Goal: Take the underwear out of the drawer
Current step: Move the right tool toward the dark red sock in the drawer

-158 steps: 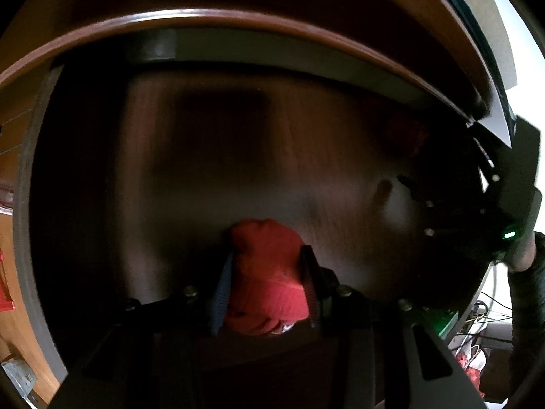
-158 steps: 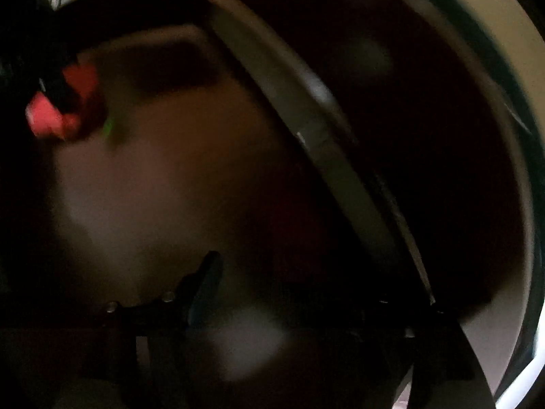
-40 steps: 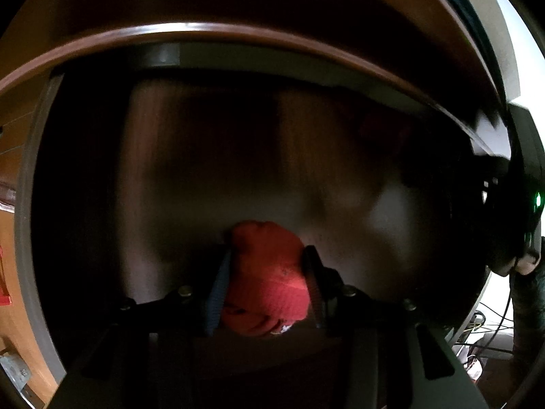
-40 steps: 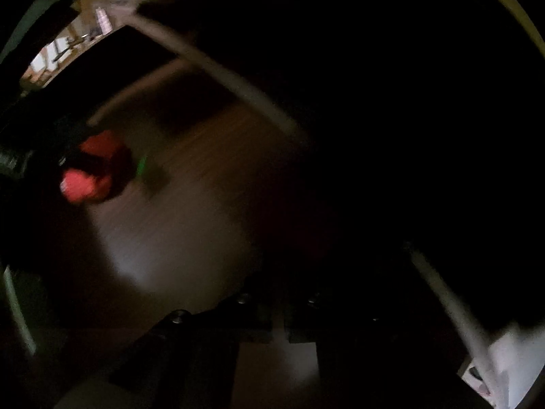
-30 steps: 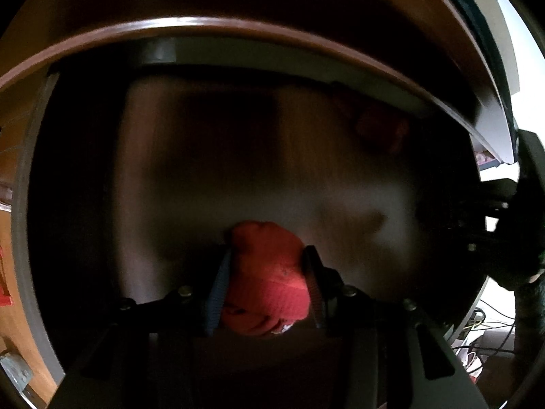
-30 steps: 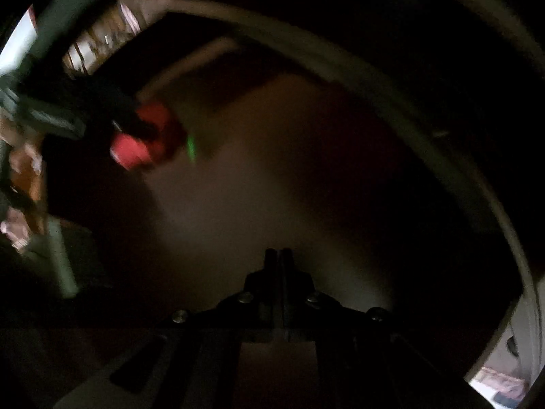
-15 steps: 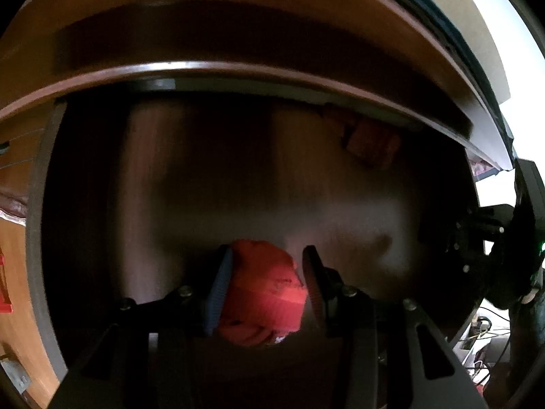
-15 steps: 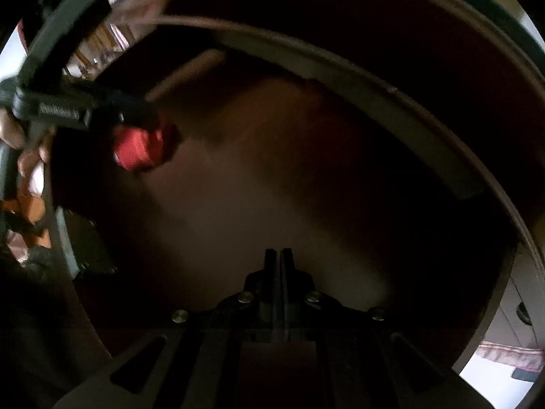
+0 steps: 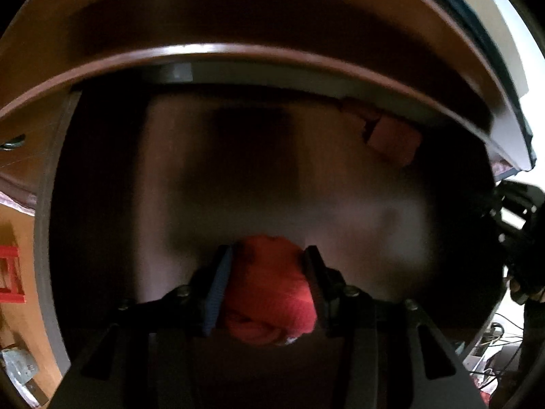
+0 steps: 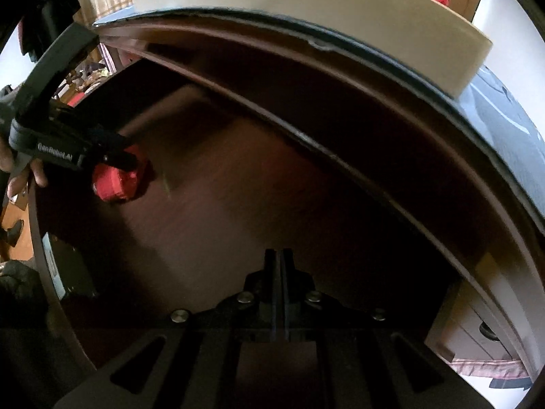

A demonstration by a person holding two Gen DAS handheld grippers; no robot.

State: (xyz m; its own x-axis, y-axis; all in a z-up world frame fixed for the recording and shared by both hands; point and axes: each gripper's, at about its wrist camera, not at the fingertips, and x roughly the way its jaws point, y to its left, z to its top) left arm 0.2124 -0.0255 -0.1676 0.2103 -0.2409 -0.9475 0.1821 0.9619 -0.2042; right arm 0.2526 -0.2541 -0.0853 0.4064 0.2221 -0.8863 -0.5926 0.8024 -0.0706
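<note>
At the left of the right wrist view, a hand (image 10: 20, 170) is seen gripping the handle of the left gripper (image 10: 119, 156), whose black body carries a pale printed label. A rolled piece of red underwear (image 10: 117, 180) is clamped at its tip, held over the dark wooden floor of the open drawer (image 10: 272, 187); whether the roll is touching that floor or is raised just above it cannot be told.

In the left wrist view the same red underwear (image 9: 269, 286) is seen squeezed between the two fingers (image 9: 216, 286) of the left gripper (image 9: 267, 255), the left pad showing blue, both pads pressed against the cloth.

Further right in that view, a second, paler reddish folded item (image 9: 391, 139) is seen lying near the back right corner of the drawer (image 9: 170, 170), though it is blurred and what it is cannot be made out.

At the bottom centre of the right wrist view, the right gripper (image 10: 279, 255) is shown over the drawer floor with its jaws pressed almost together, only a thin slit being left, and nothing is held between them. A pale slab (image 10: 340, 10) is seen resting on the cabinet top above the drawer.
</note>
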